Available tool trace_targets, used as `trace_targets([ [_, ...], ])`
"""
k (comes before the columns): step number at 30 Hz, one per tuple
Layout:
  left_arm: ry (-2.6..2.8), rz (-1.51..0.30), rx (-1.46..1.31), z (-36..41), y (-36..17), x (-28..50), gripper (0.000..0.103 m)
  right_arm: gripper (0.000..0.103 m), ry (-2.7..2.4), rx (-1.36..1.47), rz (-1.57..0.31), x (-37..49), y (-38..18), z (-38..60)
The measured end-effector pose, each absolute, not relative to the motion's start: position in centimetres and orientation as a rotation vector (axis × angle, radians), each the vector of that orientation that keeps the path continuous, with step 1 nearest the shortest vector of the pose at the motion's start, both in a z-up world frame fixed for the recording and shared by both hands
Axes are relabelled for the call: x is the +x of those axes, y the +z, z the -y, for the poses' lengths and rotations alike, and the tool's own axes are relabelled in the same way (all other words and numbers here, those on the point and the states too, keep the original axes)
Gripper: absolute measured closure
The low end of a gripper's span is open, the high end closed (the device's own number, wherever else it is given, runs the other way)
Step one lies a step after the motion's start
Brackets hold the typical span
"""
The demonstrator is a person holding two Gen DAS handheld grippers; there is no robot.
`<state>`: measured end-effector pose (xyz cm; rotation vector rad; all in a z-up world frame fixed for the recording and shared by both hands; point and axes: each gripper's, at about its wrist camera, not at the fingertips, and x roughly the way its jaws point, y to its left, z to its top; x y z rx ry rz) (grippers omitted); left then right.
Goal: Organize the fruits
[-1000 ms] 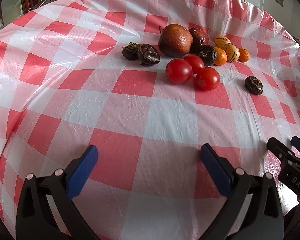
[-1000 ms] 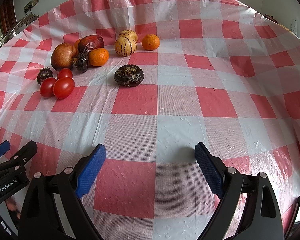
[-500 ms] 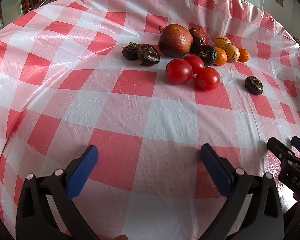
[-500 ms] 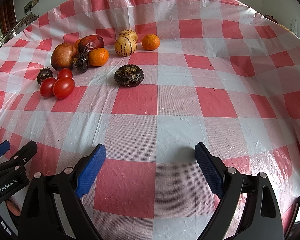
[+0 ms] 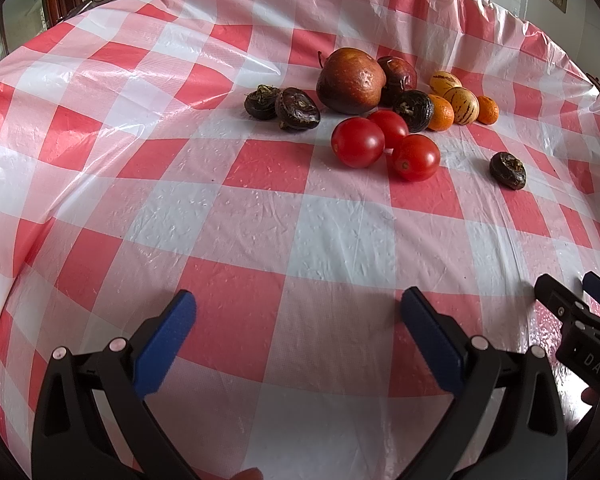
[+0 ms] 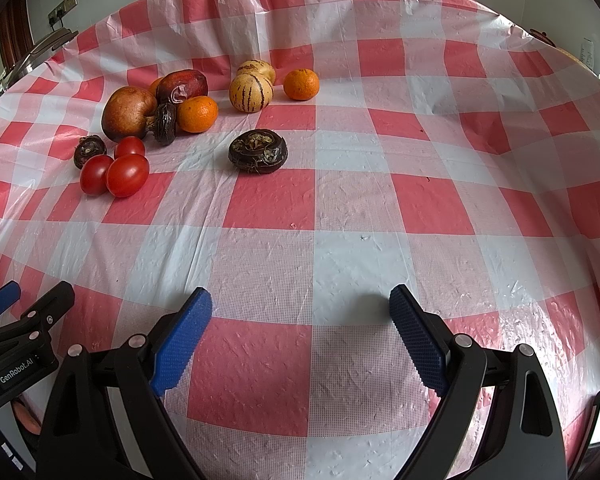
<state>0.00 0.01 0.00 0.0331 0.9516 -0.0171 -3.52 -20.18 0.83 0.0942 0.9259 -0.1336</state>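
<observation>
Red-checked table [image 6: 380,200] under both my grippers, jaws spread wide and empty. Fruits cluster at eleven o'clock, one dark water chestnut [image 6: 258,151] apart at twelve. Sorting looks unstarted; I'd reach there first.

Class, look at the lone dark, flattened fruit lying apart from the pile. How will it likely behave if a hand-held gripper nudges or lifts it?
The lone dark fruit looks squat and flat-bottomed, so it will probably slide rather than roll. Its rough, wrinkled skin suggests a fair grip for the pads. The glossy plastic tablecloth may let it skid when pushed.
</observation>
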Motion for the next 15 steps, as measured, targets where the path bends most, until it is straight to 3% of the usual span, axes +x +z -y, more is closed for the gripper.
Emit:
trace_targets([
  [15,-0.017,-0.952,0.033,0.0,0.0,0.0,0.001,0.016,-0.074,0.064,-0.955,-1.9,0.9,20.5],
])
